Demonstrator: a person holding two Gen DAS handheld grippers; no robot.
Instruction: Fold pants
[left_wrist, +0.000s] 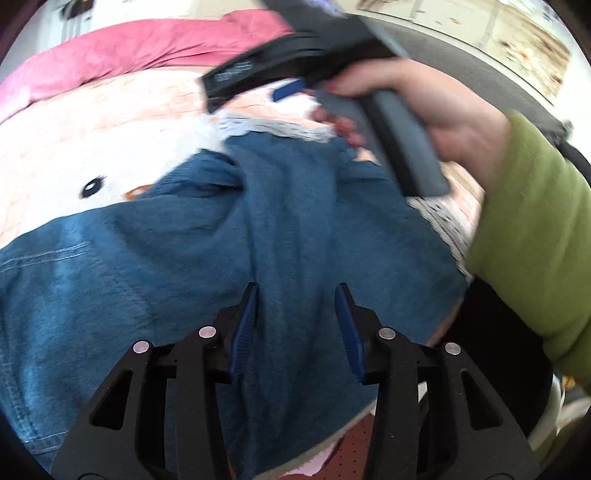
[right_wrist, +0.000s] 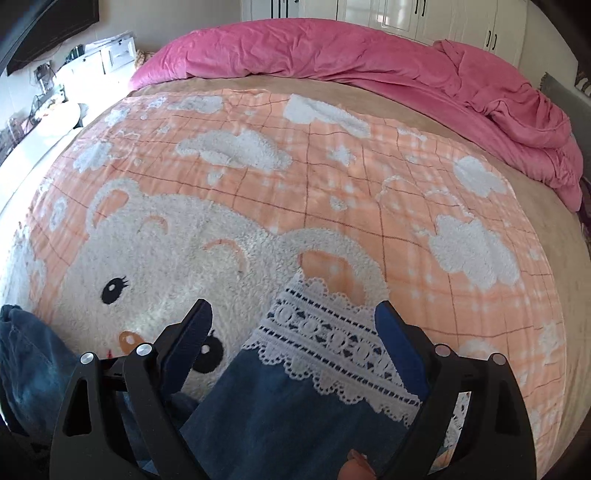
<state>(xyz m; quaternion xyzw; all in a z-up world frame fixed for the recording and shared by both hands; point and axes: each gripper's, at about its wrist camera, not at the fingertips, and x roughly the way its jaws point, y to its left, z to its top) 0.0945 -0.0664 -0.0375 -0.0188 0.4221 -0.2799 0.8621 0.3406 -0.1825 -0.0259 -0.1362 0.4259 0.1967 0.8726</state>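
Peach bear-print blanket (right_wrist: 258, 177), crumpled pink duvet (right_wrist: 369, 59), white wardrobe doors (right_wrist: 399, 14)

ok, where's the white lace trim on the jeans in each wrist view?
Left wrist: lace trim upper centre, blurred, at the far end of the jeans, under the right claw.
Right wrist: lace trim lower centre, between the open right claw's fingers.
Shared landmark: the pink duvet along the bed's far edge.

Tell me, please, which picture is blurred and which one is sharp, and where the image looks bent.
Left wrist view: the right gripper and the hand are smeared by motion blur, and the jeans look soft. Right wrist view: sharp, lace hem crisp, but the fisheye bulges the bed.
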